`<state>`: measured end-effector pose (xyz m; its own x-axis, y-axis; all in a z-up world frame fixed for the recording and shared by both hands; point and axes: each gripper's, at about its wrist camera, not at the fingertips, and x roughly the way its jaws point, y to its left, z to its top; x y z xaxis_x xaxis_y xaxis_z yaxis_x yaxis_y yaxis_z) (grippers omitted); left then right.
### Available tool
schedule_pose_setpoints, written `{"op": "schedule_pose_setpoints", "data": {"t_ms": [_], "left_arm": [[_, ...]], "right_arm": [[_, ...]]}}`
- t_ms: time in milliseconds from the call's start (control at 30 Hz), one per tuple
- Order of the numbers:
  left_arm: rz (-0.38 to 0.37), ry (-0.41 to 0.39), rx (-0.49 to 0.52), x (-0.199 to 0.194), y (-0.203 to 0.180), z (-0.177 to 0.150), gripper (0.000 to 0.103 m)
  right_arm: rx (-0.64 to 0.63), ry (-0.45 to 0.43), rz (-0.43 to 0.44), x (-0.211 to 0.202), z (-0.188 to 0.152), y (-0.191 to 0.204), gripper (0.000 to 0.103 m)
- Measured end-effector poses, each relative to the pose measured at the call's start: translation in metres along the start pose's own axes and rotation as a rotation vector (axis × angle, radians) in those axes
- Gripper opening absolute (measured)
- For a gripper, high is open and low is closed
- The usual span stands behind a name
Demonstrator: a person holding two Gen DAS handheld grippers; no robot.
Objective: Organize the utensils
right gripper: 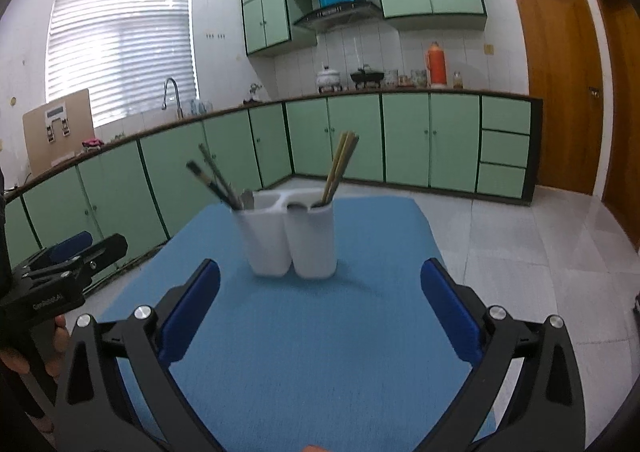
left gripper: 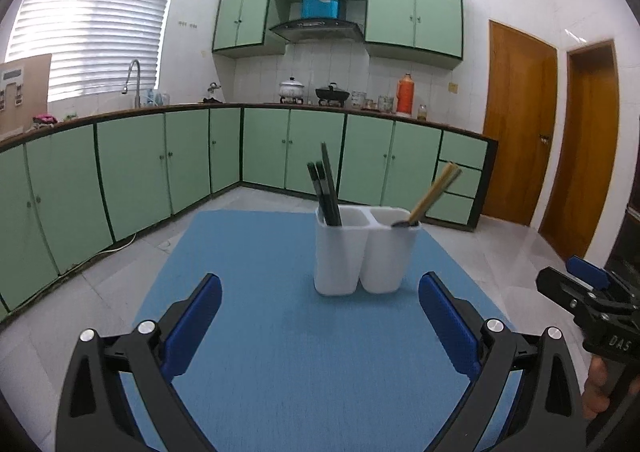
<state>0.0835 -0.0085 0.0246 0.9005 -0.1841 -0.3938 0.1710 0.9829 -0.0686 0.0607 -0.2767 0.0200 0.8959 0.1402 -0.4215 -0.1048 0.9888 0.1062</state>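
A white two-compartment utensil holder (left gripper: 365,252) stands upright on a blue mat (left gripper: 280,332). Its left compartment holds dark chopsticks (left gripper: 326,188). Its right compartment holds wooden chopsticks (left gripper: 434,192) and a dark spoon end (left gripper: 402,224). My left gripper (left gripper: 320,324) is open and empty, a little short of the holder. In the right wrist view the holder (right gripper: 290,236) stands ahead with dark chopsticks (right gripper: 216,180), a grey utensil tip (right gripper: 247,199) and wooden chopsticks (right gripper: 340,168). My right gripper (right gripper: 320,316) is open and empty, short of the holder.
The right gripper shows at the right edge of the left wrist view (left gripper: 588,292); the left gripper shows at the left edge of the right wrist view (right gripper: 64,272). Green kitchen cabinets (left gripper: 160,172) and a countertop run behind the table. Wooden doors (left gripper: 516,124) stand at the right.
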Motion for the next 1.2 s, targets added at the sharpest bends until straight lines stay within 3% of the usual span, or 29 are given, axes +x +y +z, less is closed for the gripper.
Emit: {"op": "schedule_pose_setpoints", "data": {"t_ms": [167,433,1200], "left_arm": [[0.006,0.044,0.045,-0.012,-0.012,-0.010,0.097],[0.013,0.022,0.051,-0.034,-0.016,-0.018,0.097],[0.034,0.008,0.015,-0.036,-0.007,-0.019,0.097]], "right_arm": [[-0.004,0.058,0.011,-0.008,-0.007,0.009,0.097],[-0.017,0.036,0.040,-0.029,-0.011,0.021,0.097],[-0.028,0.036,0.028,-0.020,-0.010,0.018,0.097]]}}
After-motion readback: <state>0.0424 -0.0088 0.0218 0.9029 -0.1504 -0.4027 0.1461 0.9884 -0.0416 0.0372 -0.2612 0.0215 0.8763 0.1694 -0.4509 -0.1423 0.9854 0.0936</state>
